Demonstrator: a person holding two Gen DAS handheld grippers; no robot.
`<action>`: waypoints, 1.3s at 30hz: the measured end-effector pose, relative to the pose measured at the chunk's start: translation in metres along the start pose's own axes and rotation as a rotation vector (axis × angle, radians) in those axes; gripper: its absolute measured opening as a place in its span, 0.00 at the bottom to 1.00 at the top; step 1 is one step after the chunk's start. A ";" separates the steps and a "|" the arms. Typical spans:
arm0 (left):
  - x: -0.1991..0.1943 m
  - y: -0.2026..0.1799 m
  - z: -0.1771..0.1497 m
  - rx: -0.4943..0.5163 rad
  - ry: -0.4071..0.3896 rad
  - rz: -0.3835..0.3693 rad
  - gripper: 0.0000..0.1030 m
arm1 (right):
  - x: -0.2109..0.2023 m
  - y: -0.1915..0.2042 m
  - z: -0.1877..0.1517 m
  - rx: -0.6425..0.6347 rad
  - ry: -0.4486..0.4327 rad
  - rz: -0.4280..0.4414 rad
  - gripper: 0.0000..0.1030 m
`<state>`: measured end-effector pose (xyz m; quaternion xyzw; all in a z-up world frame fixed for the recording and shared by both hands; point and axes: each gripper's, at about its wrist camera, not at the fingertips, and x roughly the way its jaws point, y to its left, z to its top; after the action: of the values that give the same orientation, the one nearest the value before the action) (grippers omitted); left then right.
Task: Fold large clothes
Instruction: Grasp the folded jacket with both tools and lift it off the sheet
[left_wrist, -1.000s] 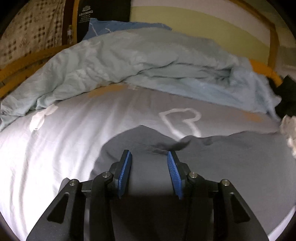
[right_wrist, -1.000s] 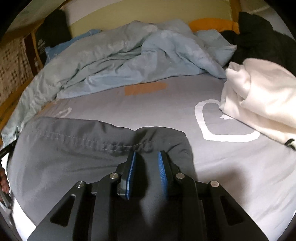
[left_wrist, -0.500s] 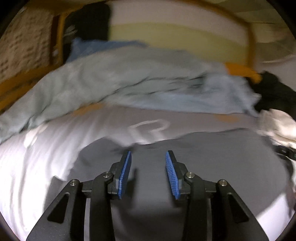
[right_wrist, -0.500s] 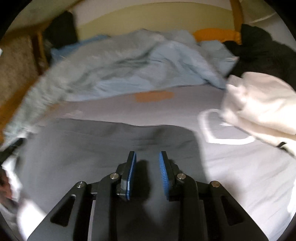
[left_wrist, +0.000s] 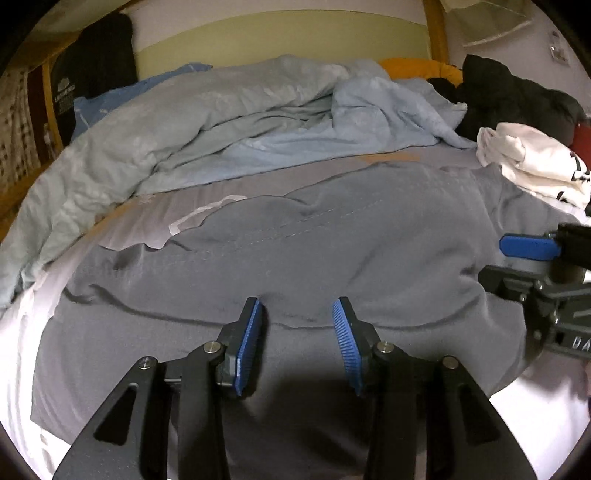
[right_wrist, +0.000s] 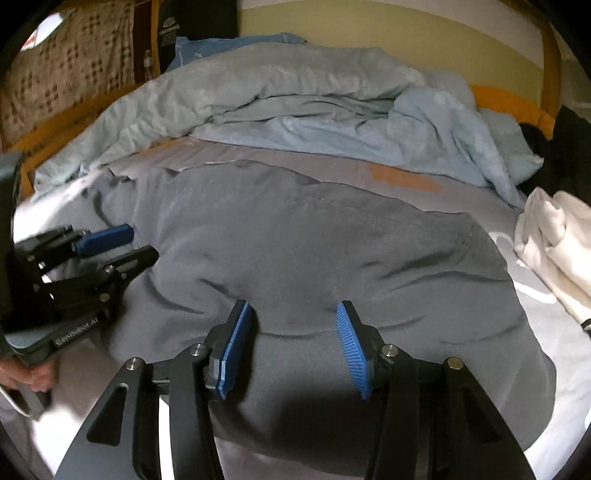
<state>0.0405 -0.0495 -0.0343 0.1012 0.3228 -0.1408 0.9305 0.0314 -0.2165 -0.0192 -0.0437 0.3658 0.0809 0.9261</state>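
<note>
Grey garment lies spread, seemingly folded, rumpled.

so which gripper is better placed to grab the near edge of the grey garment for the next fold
Neither clearly, perhaps the right. Both the left gripper and the right gripper are open over the grey garment. In the right wrist view the garment's near-right edge shows close beside the jaws.

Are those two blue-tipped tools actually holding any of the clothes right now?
No. Both the left hand-held gripper and the right hand-held gripper are open above the grey garment, gripping nothing.
</note>
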 end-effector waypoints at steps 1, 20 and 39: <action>-0.002 0.003 0.000 -0.014 -0.009 -0.012 0.40 | -0.005 -0.002 -0.001 0.012 -0.013 0.009 0.49; 0.026 -0.020 0.045 -0.149 0.007 -0.160 0.24 | -0.070 -0.103 -0.097 0.856 -0.103 0.133 0.83; -0.026 0.022 -0.015 -0.392 0.021 -0.314 0.14 | -0.135 -0.020 0.027 0.479 -0.454 -0.063 0.20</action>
<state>0.0201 -0.0201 -0.0273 -0.1314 0.3652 -0.2171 0.8957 -0.0438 -0.2484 0.0938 0.1833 0.1570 -0.0283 0.9700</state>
